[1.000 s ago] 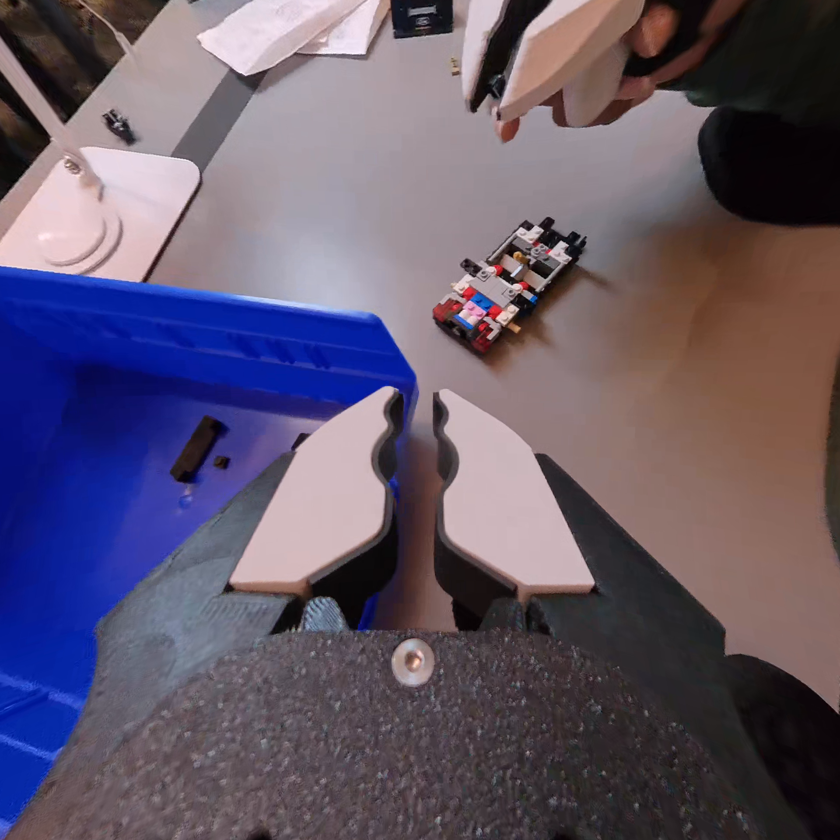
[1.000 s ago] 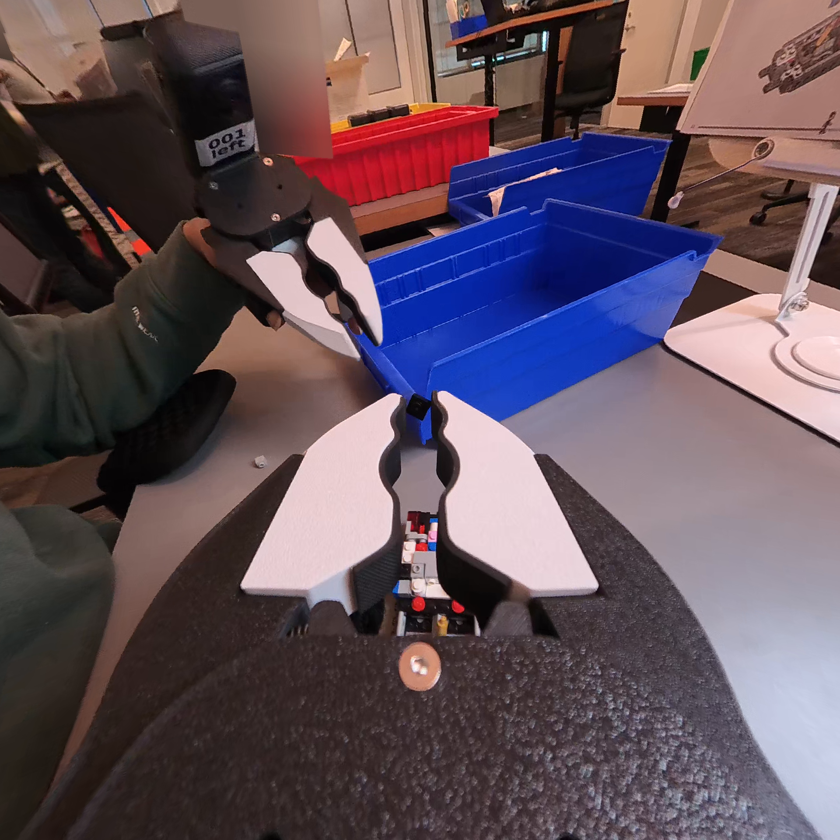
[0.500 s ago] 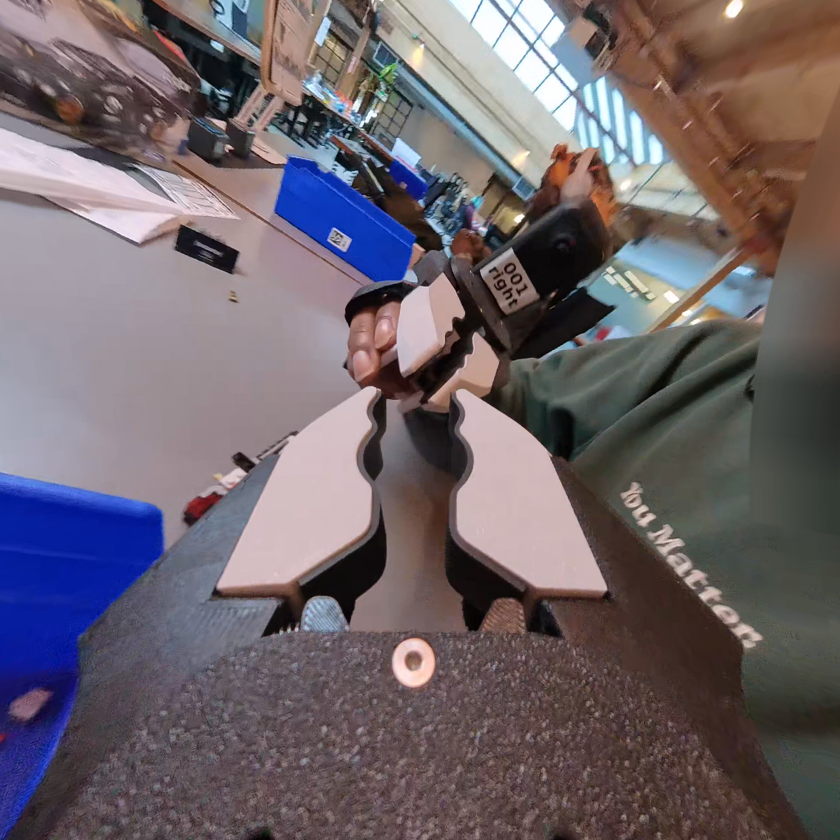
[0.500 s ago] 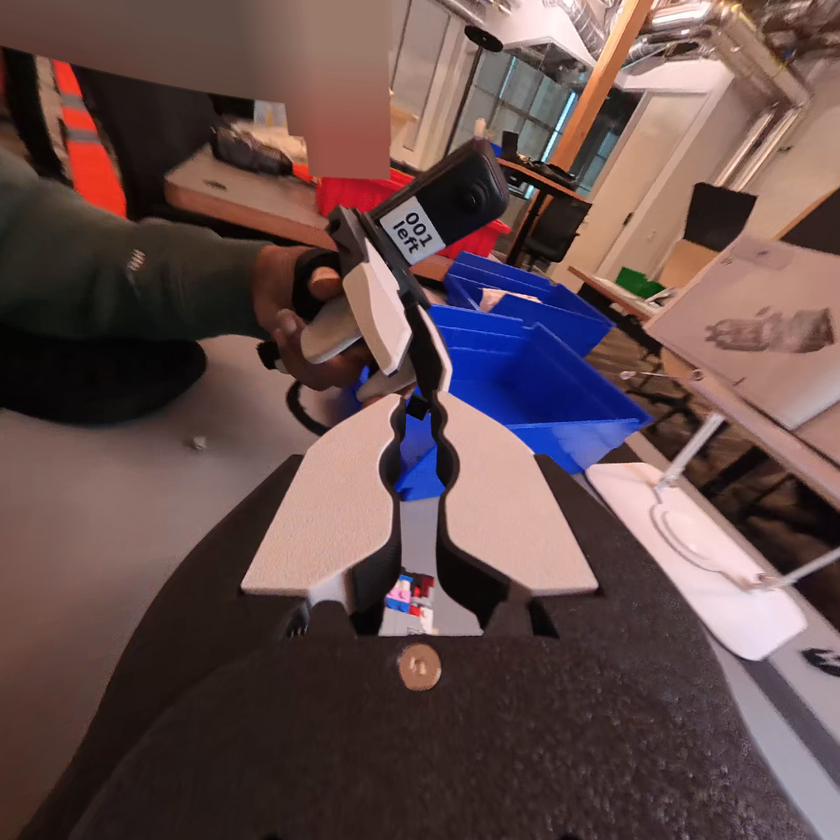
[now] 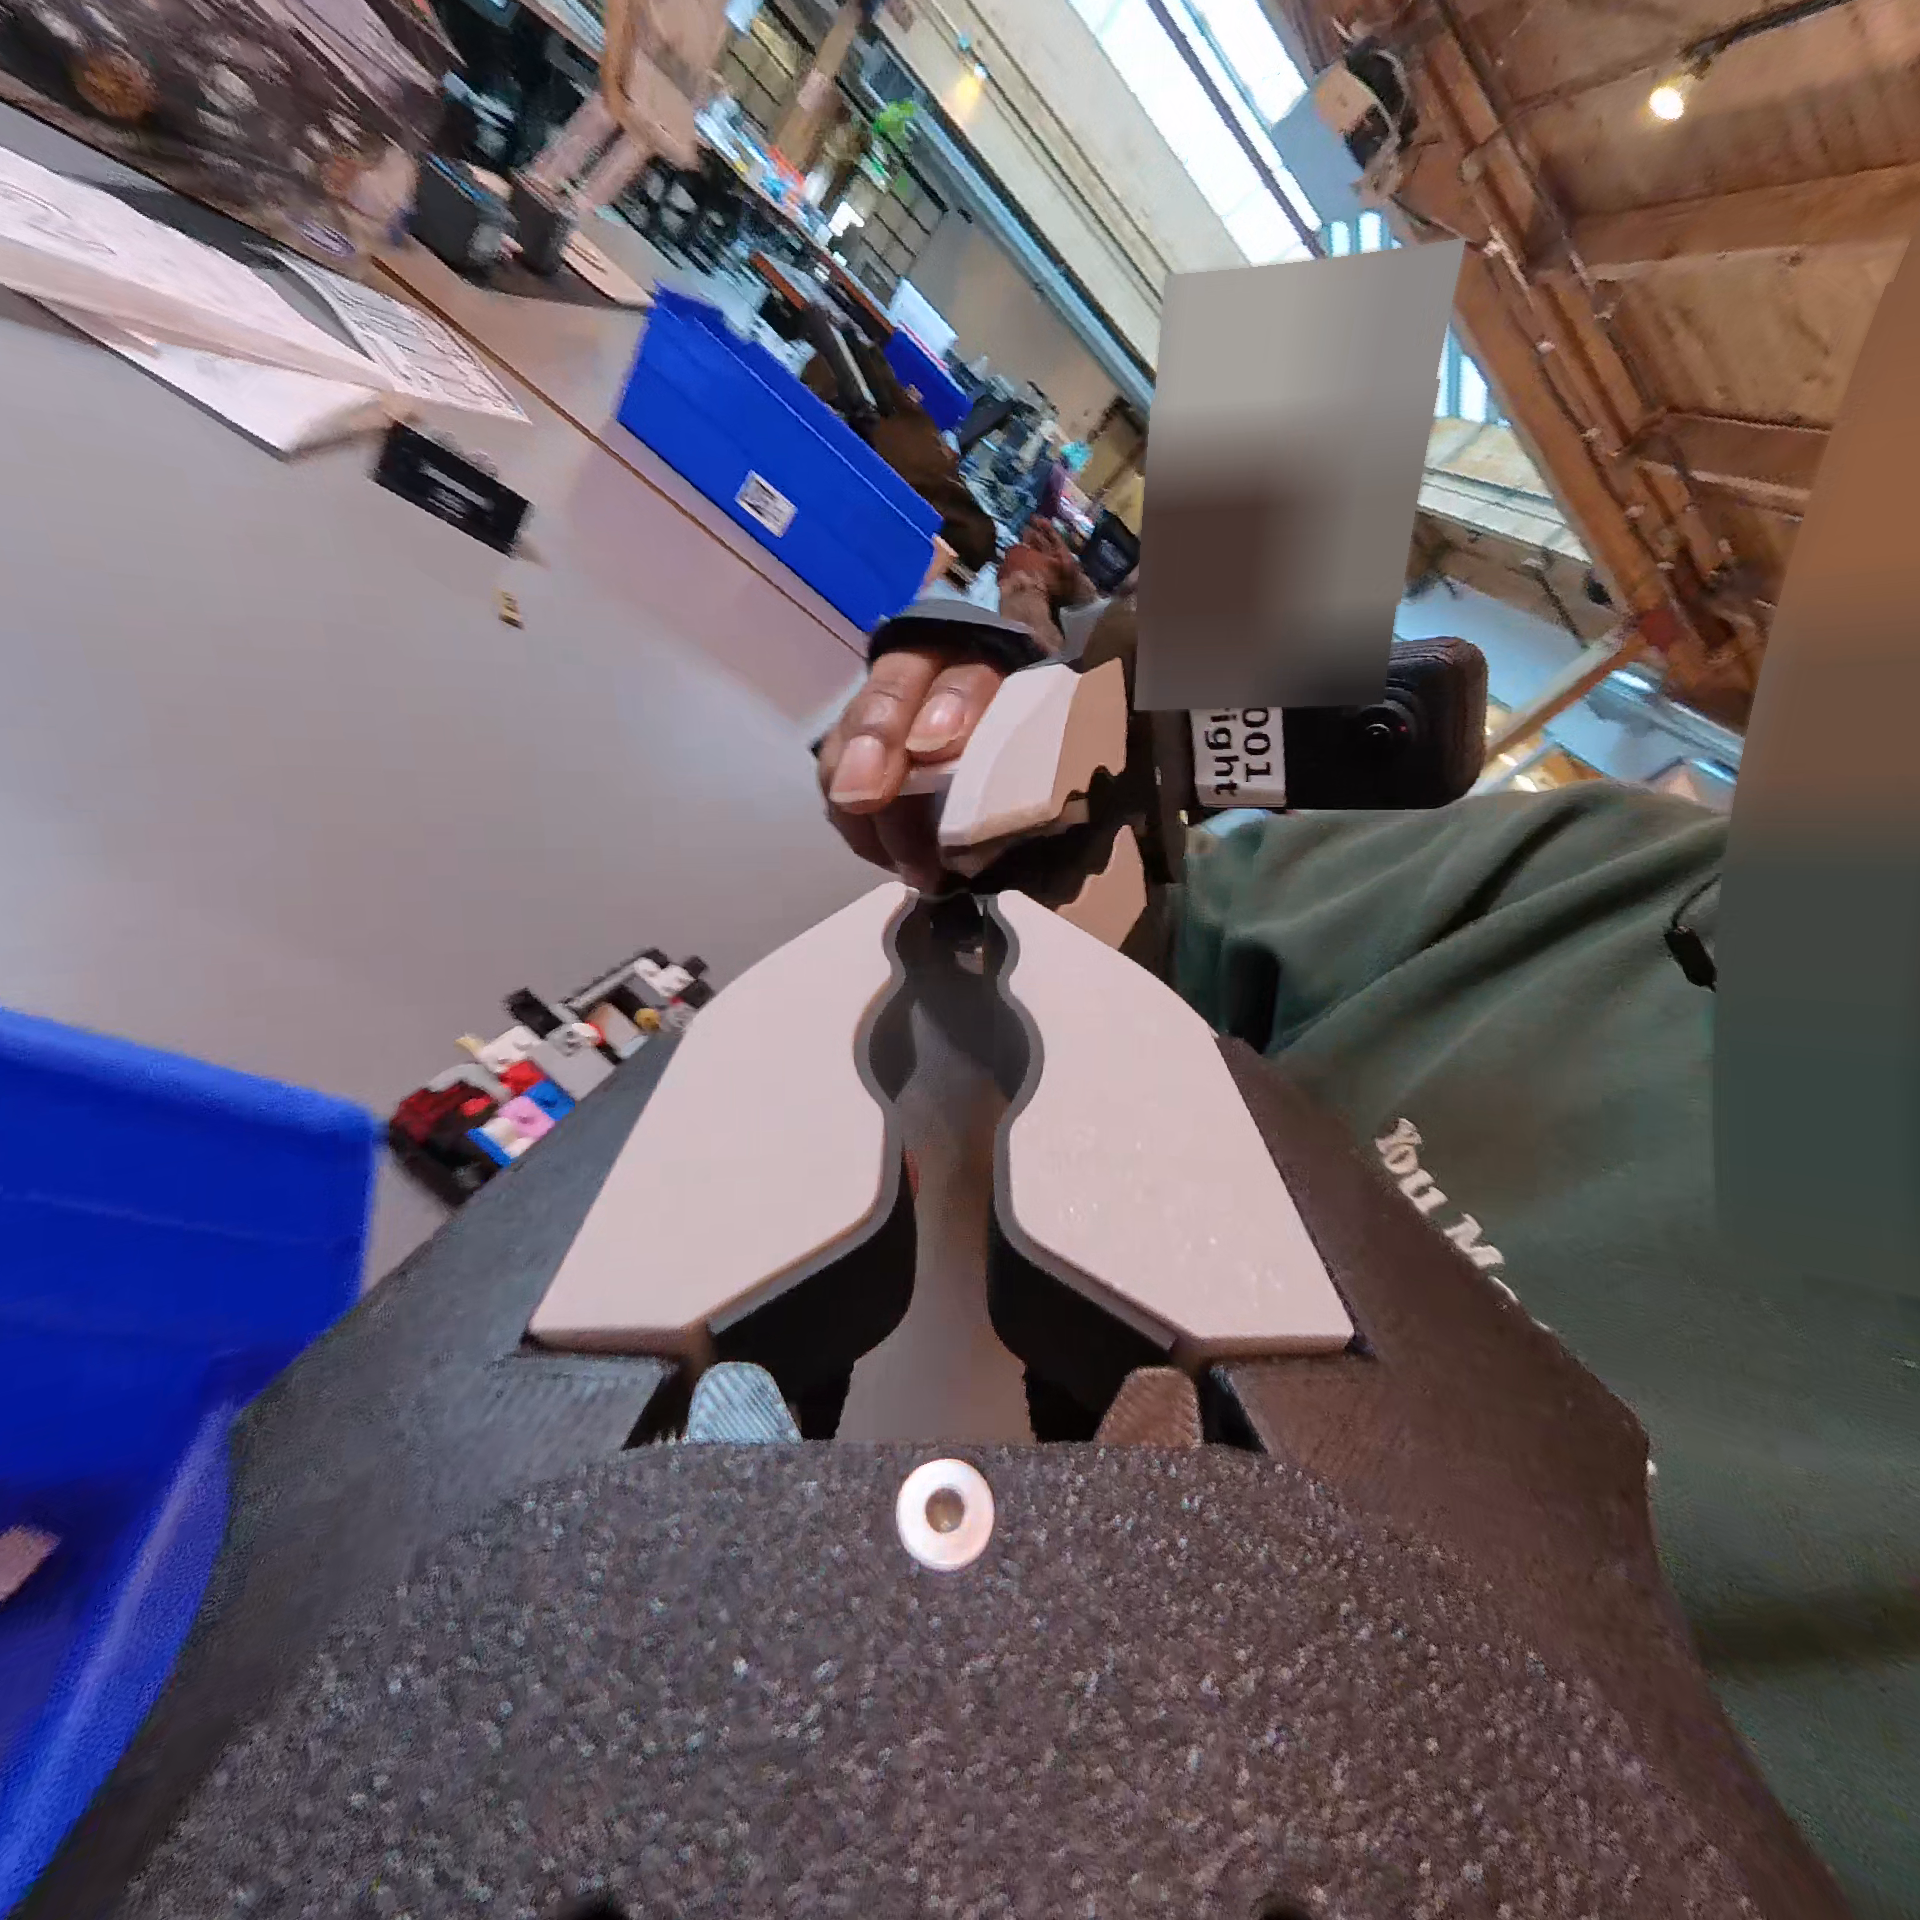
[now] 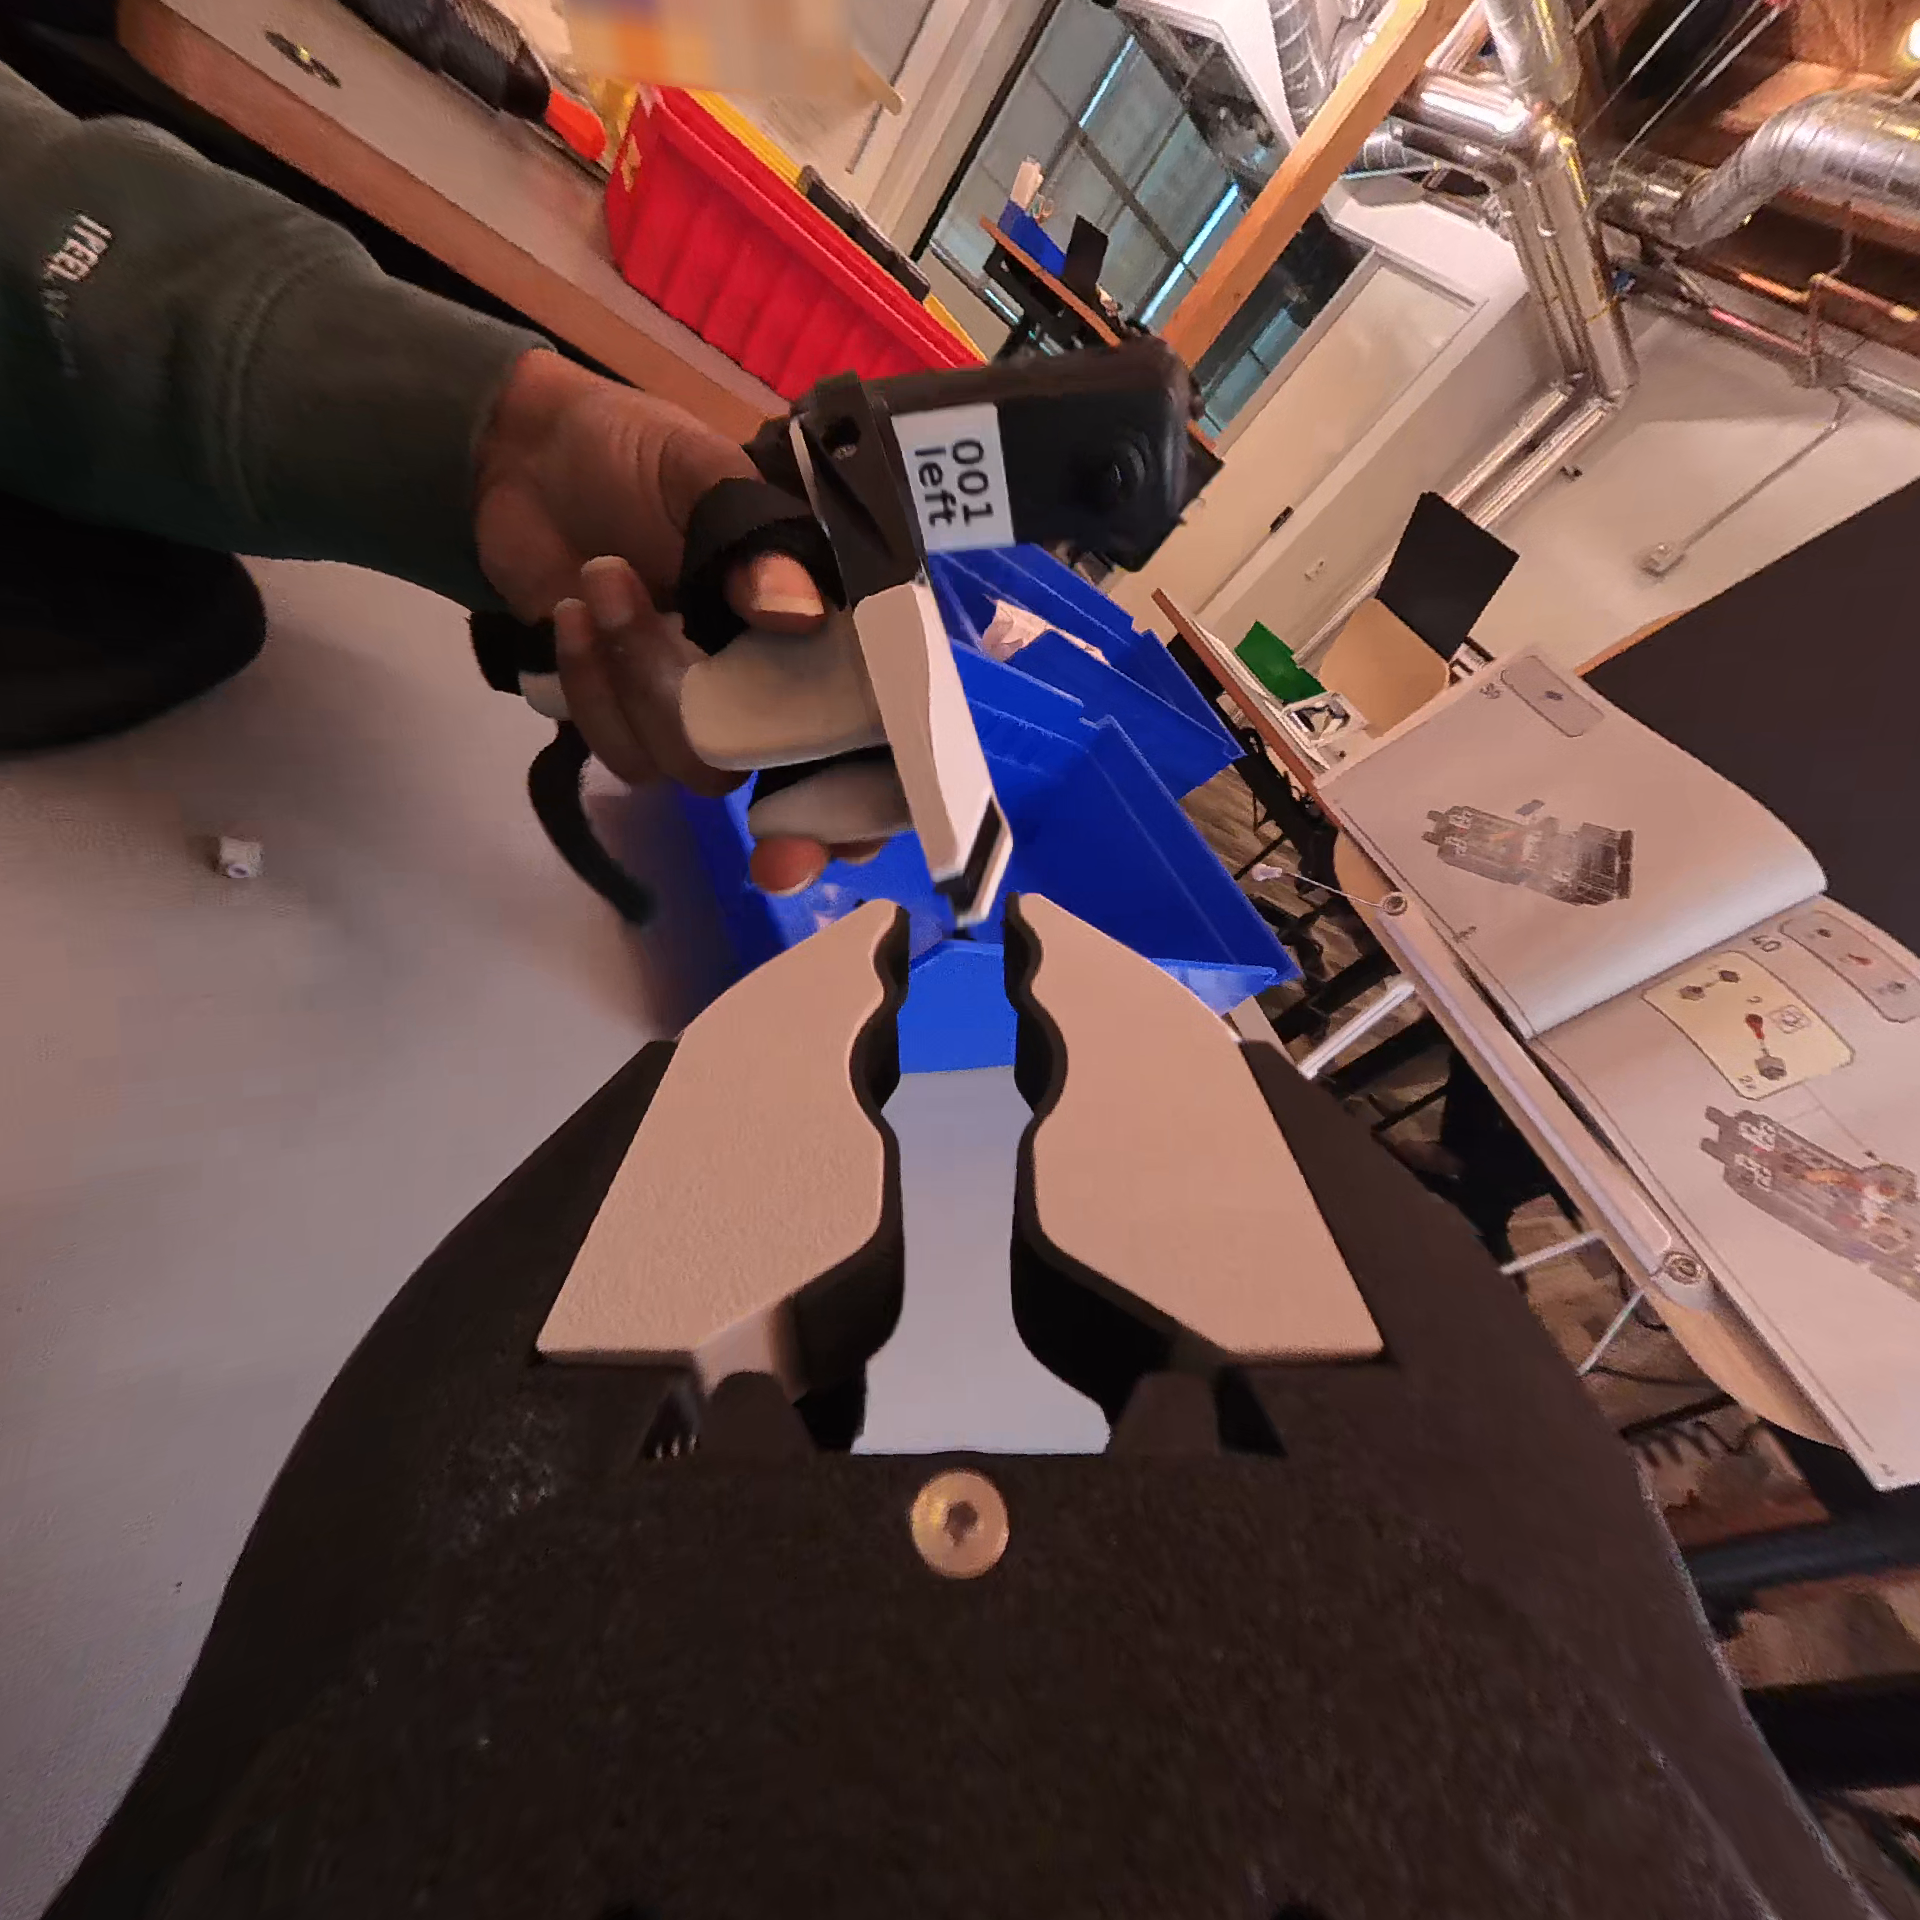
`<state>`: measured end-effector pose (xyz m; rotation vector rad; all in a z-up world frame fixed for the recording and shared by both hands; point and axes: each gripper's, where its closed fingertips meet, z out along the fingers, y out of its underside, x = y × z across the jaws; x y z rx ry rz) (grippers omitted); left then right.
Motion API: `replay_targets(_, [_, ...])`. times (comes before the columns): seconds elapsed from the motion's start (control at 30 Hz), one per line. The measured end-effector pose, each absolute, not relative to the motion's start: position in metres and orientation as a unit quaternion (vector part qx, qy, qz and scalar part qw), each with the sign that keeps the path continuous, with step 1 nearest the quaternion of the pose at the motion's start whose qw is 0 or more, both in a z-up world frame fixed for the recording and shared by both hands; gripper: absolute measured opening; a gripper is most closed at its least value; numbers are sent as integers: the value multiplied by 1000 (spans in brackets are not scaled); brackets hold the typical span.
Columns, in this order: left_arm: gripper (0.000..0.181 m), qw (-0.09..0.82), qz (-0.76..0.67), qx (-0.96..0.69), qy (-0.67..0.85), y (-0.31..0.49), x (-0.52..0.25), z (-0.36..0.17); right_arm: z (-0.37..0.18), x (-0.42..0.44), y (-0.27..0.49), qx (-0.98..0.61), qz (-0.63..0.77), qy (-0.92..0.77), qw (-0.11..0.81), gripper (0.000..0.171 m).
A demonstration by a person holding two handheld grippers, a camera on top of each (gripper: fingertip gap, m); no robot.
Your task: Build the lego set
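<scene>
We are holding both tools above the counter (image 5: 260,779), tip to tip. The left tool (image 5: 948,902) is keeping only a narrow gap with something small and dark in it; we cannot tell whether it is grasping it. The right tool (image 6: 953,914) is released, its fingers standing apart, with the left tool's tips pointing into the gap. The brick model (image 5: 540,1070) is lying on the counter to the left, just beside the blue bin (image 5: 156,1195). An open instruction booklet (image 6: 1662,935) is sitting far right.
</scene>
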<state>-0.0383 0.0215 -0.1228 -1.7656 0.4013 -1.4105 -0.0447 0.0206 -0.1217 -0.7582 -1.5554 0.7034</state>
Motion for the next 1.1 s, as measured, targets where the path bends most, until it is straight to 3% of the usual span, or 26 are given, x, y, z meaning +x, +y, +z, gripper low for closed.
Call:
replay_targets(0.07, [10,442,-494,-734,146,33,-62,-126,-118,-42,28,-340,313,-660,593,18])
replay_targets(0.17, [15,473,-240,-838,132,55,-129,-156,-117,-40,39,-367,333,-649,577,20])
replay_targets(0.23, [20,443,-110,-880,129,57,-166,-176,-118,-40,45,-387,350,-641,563,20])
replay_targets(0.3, [29,401,-72,-903,137,52,-177,-193,-121,-40,49,-403,363,-634,551,20])
replay_targets(0.4, [49,369,-45,-915,159,48,-180,-209,-124,-40,54,-420,373,-627,540,20])
replay_targets(0.53, [59,354,-43,-916,185,43,-176,-213,-121,-39,57,-429,393,-614,533,19])
replay_targets(0.6, [56,367,-59,-906,200,39,-169,-204,-119,-38,60,-434,401,-608,531,19])
replay_targets(0.73, [27,315,-149,-866,358,-19,-120,-192,-117,-36,66,-445,412,-597,526,18])
replay_targets(0.83, [30,184,-155,-839,489,-85,-101,-217,-117,-36,70,-453,418,-589,523,18])
replay_targets(0.93, [30,99,-159,-843,504,-114,-95,-241,-117,-34,76,-461,415,-582,526,17])
replay_targets(1.1, [29,43,-141,-858,491,-127,-101,-273,-115,-32,88,-481,419,-562,526,17])
